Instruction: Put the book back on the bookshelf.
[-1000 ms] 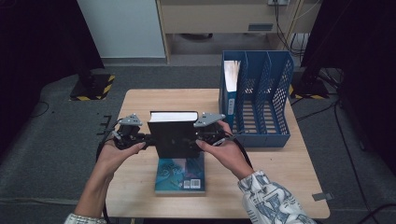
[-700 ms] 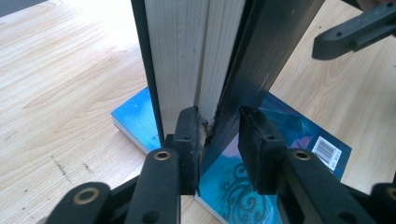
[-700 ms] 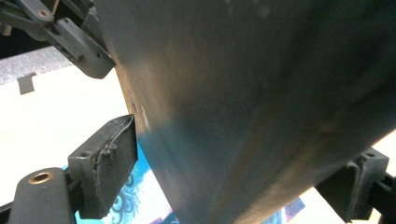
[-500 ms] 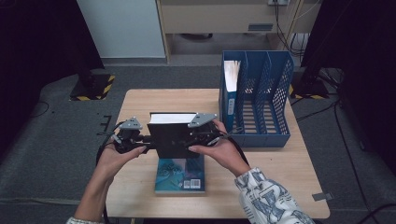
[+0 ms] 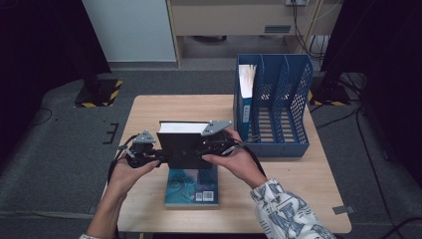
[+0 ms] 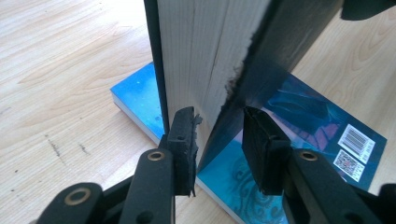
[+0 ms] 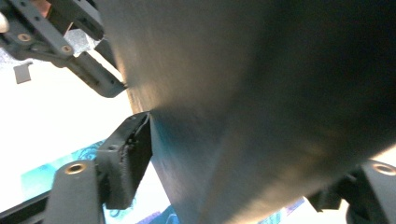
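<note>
A black hardcover book [image 5: 181,147] stands upright on edge over a blue book [image 5: 191,186] that lies flat near the table's front. My left gripper [image 5: 159,155] has its jaws around the black book's left end. In the left gripper view its pads [image 6: 184,135] sit against the page block [image 6: 205,56] and flared back cover; the jaws have just been closing. My right gripper [image 5: 205,148] clamps the book's right end. There one pad [image 7: 133,149] presses the dark cover [image 7: 261,93] while the other jaw hides behind it; it too has just been closing.
A blue mesh file rack [image 5: 273,109] stands at the table's right back, with a white and blue folder [image 5: 246,82] in its leftmost slot. Bare wooden table [image 5: 298,189] lies to the right of the books. Dark floor surrounds the table.
The right gripper has slid slightly leftward along the black book. The left gripper has dropped a little nearer the front. The black book stays upright over the blue one.
</note>
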Tool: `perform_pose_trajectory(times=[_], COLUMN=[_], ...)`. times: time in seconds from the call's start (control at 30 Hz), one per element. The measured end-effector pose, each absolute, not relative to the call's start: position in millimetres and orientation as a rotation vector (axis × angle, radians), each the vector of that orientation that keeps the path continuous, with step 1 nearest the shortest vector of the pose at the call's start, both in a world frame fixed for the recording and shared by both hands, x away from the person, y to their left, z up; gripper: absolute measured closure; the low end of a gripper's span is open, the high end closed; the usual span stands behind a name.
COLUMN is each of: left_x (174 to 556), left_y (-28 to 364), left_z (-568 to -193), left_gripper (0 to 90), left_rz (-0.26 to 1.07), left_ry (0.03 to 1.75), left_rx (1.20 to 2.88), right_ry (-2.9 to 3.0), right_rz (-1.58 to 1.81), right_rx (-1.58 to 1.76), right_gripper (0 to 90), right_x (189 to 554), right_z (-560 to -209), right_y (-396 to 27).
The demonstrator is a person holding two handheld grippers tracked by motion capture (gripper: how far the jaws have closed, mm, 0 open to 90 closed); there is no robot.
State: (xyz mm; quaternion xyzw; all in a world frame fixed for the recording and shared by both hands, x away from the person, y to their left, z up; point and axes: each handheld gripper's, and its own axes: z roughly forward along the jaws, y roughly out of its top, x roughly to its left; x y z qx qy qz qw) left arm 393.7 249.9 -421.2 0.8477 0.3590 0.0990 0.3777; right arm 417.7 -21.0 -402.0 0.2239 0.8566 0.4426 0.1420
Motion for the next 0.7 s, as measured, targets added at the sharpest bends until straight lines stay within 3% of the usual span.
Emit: perform_pose_trajectory(times=[0.37,0.7], left_x=[401.1,396.7], left_y=[253.4,251.7], left_z=[-422.8,-428.2], left_gripper=[67.2,60.8], left_rz=[0.280,0.308], left_ry=[0.947,0.953], left_rx=[2.141,2.127], right_ry=[2.474,2.469], right_rz=[1.296,1.326], right_rx=[0.638,0.610], right_gripper=[31.8,25.3], right_x=[407.3,408.0], right_z=[-401.4,-396.3], right_y=[-22.5,-16.2])
